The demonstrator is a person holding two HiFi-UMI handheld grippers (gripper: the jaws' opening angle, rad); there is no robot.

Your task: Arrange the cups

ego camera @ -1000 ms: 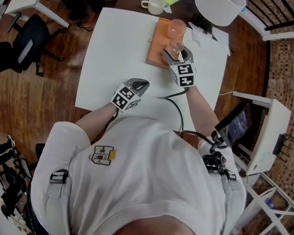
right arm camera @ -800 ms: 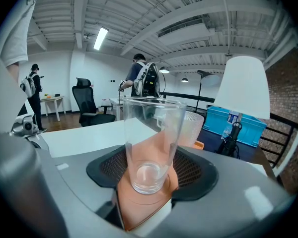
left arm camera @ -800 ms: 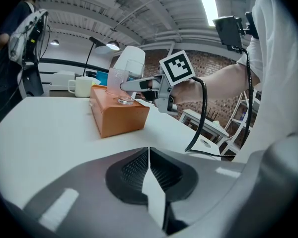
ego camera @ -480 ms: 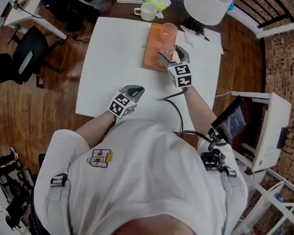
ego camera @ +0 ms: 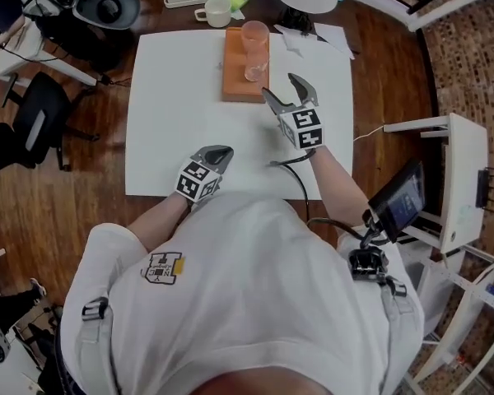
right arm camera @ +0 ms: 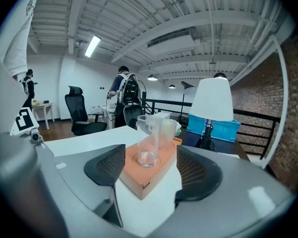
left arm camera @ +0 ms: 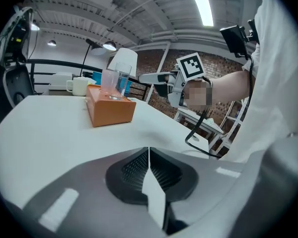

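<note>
Soft overhead light, fisheye-dark corners.

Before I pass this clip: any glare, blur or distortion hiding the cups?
Head view: evenly lit and sharp; clear glass and pink cup on the orange block read well. Left gripper view: fisheye, dark corners, ceiling light blown out, both cups small but distinct. Right gripper view: ceiling beams bend strongly, yet the glass is crisp, without glare.

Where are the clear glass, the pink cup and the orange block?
clear glass (right arm camera: 149, 148), right gripper view, its side wall
pink cup (ego camera: 254, 34), head view, its open top
orange block (ego camera: 235, 76), head view, bare top face
</note>
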